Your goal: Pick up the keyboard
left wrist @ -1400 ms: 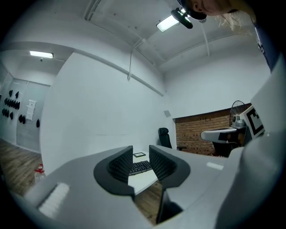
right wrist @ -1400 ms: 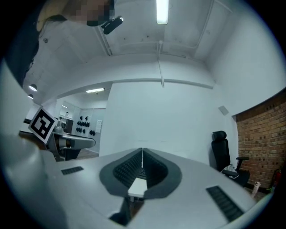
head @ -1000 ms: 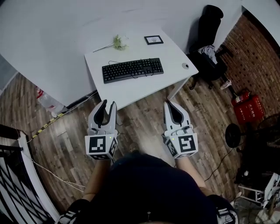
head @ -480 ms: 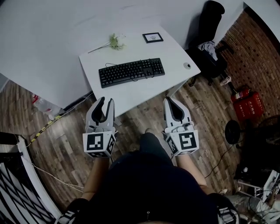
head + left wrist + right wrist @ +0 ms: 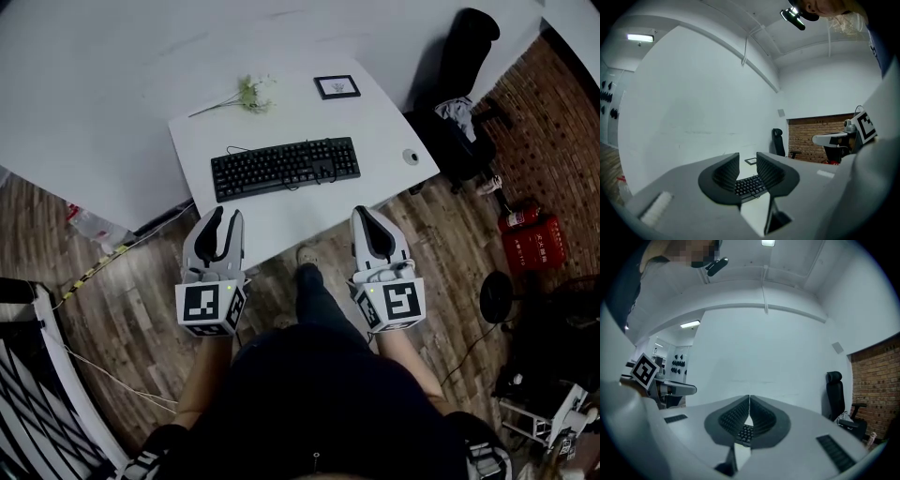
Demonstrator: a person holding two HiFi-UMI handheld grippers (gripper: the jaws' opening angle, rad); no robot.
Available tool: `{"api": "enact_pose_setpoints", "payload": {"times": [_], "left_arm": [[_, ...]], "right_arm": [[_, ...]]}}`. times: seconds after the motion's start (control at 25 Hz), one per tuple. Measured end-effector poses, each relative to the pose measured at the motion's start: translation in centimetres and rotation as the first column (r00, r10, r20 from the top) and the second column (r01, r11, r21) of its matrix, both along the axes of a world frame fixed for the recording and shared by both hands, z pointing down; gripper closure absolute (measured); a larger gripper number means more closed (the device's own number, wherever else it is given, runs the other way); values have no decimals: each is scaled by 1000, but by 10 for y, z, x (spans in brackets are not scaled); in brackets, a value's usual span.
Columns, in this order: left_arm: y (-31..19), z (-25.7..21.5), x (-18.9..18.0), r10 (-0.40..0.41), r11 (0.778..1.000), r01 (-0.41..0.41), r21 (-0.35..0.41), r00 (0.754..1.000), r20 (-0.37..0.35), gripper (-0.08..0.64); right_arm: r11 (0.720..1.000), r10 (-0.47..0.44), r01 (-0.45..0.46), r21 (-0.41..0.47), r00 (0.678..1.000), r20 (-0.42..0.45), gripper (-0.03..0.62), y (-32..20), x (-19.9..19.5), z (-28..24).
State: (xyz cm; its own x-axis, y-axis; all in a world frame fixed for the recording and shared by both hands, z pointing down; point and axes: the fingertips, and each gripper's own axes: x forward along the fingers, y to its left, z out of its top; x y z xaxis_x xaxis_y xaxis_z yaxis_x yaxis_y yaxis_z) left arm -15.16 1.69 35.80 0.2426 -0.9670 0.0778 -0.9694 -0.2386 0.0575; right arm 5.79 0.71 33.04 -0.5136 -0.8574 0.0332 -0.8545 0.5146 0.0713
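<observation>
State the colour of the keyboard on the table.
The keyboard is black; head view shows it best.

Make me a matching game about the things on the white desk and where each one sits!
Things:
1 keyboard
2 picture frame
3 flower sprig
4 small round object

Places on the desk, as the head view shows it:
A far edge, left
B right corner
C middle
D far edge, right

Pairs: 1-C, 2-D, 3-A, 4-B
</observation>
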Motion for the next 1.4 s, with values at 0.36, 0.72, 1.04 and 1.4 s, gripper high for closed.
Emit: {"api": "enact_pose_setpoints", "payload": {"times": [0.36, 0.72, 1.04, 1.4], "left_arm": [[-72, 6, -12, -85, 996, 85, -24, 996, -3, 437], [-138, 16, -22, -176, 977, 180, -113, 983, 47, 436], [-171, 38, -31, -240, 954, 247, -171, 969, 65, 428], [-186, 83, -53, -241, 925, 260, -279, 965, 99, 411]], "right_arm": [[998, -64, 64, -15, 998, -7, 580, -92, 3, 3], [985, -159, 159, -61, 987, -4, 580, -184, 8, 24], [969, -214, 210, -131, 977, -18, 580, -237, 11, 62], [959, -220, 207, -194, 974, -46, 578, -259, 3, 95]]}}
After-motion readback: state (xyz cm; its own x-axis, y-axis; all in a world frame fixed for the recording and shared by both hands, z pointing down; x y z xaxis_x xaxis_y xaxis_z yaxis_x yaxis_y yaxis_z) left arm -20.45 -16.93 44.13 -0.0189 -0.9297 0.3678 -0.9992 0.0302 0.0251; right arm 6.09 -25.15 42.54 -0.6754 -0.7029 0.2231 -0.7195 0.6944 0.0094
